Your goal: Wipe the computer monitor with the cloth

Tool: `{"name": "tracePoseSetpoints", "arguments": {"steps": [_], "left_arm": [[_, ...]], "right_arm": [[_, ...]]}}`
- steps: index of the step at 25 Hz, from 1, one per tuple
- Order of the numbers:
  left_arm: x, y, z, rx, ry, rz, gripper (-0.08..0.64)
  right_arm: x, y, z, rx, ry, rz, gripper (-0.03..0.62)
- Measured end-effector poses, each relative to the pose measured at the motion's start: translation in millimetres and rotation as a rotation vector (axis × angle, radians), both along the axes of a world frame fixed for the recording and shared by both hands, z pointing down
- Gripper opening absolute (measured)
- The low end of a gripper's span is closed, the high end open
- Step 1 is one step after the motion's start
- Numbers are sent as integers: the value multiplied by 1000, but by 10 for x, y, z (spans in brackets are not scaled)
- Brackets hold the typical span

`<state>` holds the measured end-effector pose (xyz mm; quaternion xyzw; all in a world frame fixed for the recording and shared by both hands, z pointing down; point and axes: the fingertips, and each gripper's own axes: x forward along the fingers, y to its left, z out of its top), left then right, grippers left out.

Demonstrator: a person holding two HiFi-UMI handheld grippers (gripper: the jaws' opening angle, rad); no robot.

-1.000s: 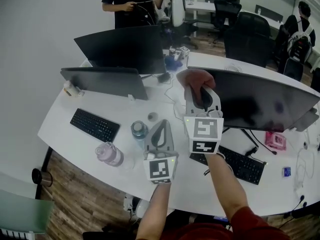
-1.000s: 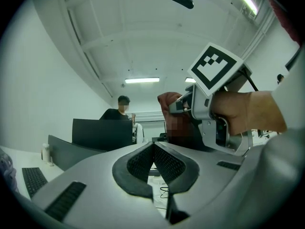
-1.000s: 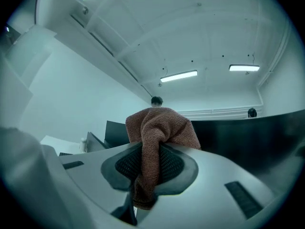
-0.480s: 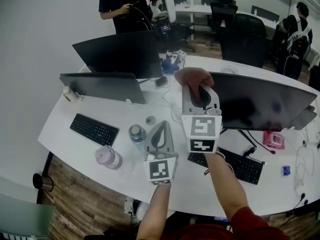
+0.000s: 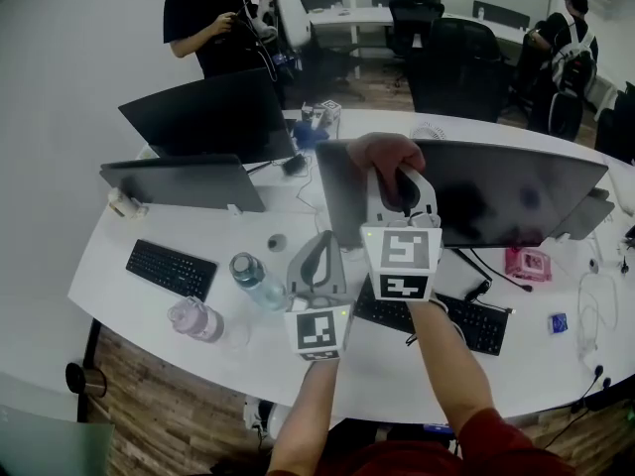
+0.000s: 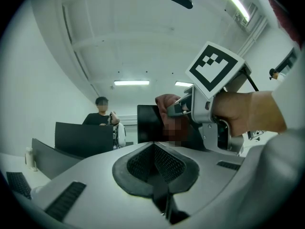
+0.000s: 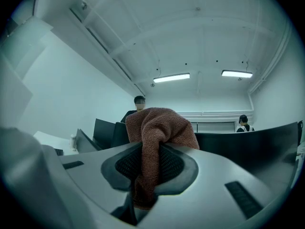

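Observation:
A wide dark monitor (image 5: 506, 196) stands on the white desk (image 5: 536, 365) in front of me. My right gripper (image 5: 389, 167) is shut on a reddish-brown cloth (image 5: 385, 152), held at the monitor's top edge near its left end. In the right gripper view the cloth (image 7: 159, 128) bulges out between the jaws, with the monitor's edge (image 7: 248, 144) beyond it. My left gripper (image 5: 319, 256) hangs lower and to the left, over the desk, shut with nothing in it. From the left gripper view I see the right gripper (image 6: 178, 108) with the cloth (image 6: 167, 104) against the monitor.
Two more monitors (image 5: 198, 117) stand at the left. A black keyboard (image 5: 461, 320) lies under the wide monitor, another keyboard (image 5: 169, 266) at the left. Two water bottles (image 5: 253, 281) stand beside my left gripper. A person (image 5: 213, 18) stands behind the desk; office chairs (image 5: 456, 67) are further back.
The view has shifted, so the desk and monitors sit further left and lower in the picture. The right gripper keeps the cloth at the monitor's top edge. The left gripper has hardly moved.

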<state>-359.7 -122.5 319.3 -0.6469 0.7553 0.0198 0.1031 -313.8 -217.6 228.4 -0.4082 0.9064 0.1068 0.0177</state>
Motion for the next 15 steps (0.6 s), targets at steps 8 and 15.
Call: {"name": "tracePoseSetpoints", "arguments": {"steps": [8, 15], "left_arm": [[433, -230, -116, 1, -26, 57, 28], [893, -463, -105, -14, -33, 117, 28]], "right_arm": [[515, -207, 13, -6, -3, 53, 83], [1050, -435, -2, -8, -12, 109, 84]]}}
